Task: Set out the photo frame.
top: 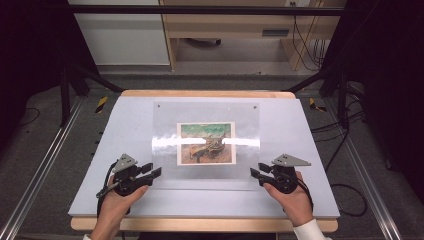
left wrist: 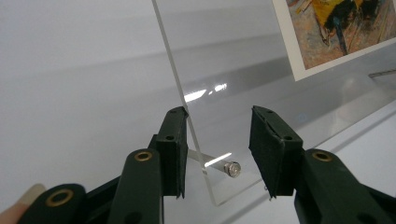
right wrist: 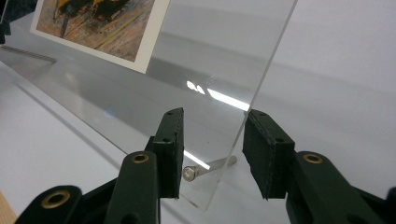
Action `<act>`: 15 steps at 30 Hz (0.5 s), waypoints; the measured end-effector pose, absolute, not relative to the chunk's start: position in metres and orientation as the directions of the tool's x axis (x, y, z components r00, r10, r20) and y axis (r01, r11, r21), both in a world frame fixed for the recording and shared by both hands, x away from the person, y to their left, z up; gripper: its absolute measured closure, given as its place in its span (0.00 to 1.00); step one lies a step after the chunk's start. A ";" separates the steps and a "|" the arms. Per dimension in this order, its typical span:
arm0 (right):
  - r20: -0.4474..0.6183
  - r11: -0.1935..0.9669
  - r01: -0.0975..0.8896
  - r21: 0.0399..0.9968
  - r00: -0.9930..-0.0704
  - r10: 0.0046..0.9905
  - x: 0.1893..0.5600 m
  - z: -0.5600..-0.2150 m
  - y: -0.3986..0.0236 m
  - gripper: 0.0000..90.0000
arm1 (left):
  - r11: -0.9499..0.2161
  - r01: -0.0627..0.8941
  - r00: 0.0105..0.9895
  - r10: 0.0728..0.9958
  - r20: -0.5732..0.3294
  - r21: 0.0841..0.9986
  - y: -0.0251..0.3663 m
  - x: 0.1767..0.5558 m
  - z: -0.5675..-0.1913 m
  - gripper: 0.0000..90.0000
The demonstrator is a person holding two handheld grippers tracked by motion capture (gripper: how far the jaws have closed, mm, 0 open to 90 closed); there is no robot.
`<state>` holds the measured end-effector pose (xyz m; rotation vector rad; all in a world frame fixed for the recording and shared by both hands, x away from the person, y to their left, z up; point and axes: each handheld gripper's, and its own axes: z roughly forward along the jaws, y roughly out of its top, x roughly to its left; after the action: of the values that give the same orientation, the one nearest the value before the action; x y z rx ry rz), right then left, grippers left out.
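A clear acrylic panel [top: 165, 125] lies on the pale grey board [top: 120, 130], with a painted picture [top: 206, 143] in its middle. My left gripper [top: 156, 170] sits at the panel's near left corner and my right gripper [top: 254, 172] at its near right corner. In the left gripper view the open jaws [left wrist: 218, 116] straddle the panel's corner [left wrist: 224, 60] and a small metal screw [left wrist: 232, 168]; the left pad is at the panel's edge, the right pad stands apart. In the right gripper view the open gripper [right wrist: 213, 116] straddles the other corner [right wrist: 210, 56] and its screw [right wrist: 189, 173].
The board rests on a wooden top [top: 200, 93] whose edge shows at back and front. Metal rails [top: 45, 160] run along both sides. Cables [top: 345, 145] lie on the floor at the right. Two more screws mark the panel's far corners [top: 255, 107].
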<state>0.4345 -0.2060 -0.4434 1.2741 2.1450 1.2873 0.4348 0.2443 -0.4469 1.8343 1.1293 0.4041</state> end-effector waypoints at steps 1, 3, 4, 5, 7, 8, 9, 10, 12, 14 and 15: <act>0.158 0.187 0.527 0.829 -0.542 0.826 0.433 -0.443 -0.206 0.66 | -0.162 0.532 0.527 0.832 -0.175 0.831 0.245 0.434 -0.447 0.63; 0.153 0.192 0.525 0.829 -0.544 0.825 0.433 -0.443 -0.206 0.67 | -0.164 0.531 0.527 0.832 -0.173 0.831 0.245 0.434 -0.447 0.64; 0.149 0.195 0.522 0.830 -0.544 0.826 0.431 -0.444 -0.206 0.68 | -0.166 0.531 0.528 0.832 -0.171 0.831 0.245 0.433 -0.447 0.64; 0.149 0.195 0.522 0.830 -0.544 0.826 0.431 -0.444 -0.206 0.68 | -0.168 0.531 0.528 0.832 -0.170 0.831 0.245 0.433 -0.447 0.64; 0.151 0.193 0.526 0.828 -0.542 0.827 0.430 -0.444 -0.206 0.69 | -0.172 0.529 0.531 0.831 -0.166 0.831 0.245 0.432 -0.447 0.65; 0.146 0.197 0.523 0.829 -0.543 0.827 0.430 -0.444 -0.206 0.69 | -0.174 0.528 0.532 0.831 -0.164 0.831 0.245 0.432 -0.447 0.65; 0.145 0.198 0.523 0.829 -0.543 0.827 0.429 -0.444 -0.206 0.69 | -0.177 0.527 0.534 0.830 -0.162 0.831 0.245 0.432 -0.448 0.65; 0.141 0.201 0.520 0.830 -0.544 0.827 0.428 -0.444 -0.206 0.70 | -0.176 0.528 0.533 0.830 -0.163 0.831 0.245 0.431 -0.448 0.66; 0.142 0.199 0.523 0.829 -0.541 0.829 0.428 -0.444 -0.206 0.70 | -0.179 0.529 0.535 0.829 -0.162 0.830 0.246 0.430 -0.448 0.66; 0.137 0.205 0.521 0.829 -0.544 0.828 0.427 -0.444 -0.206 0.71 | -0.180 0.531 0.536 0.828 -0.164 0.828 0.246 0.430 -0.448 0.67; 0.137 0.205 0.521 0.829 -0.544 0.828 0.426 -0.444 -0.206 0.71 | -0.180 0.532 0.537 0.827 -0.165 0.827 0.246 0.430 -0.449 0.67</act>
<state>0.4264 -0.2061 -0.4442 1.2648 2.1480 1.2659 0.4298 0.2455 -0.4485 1.8537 1.1179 0.4022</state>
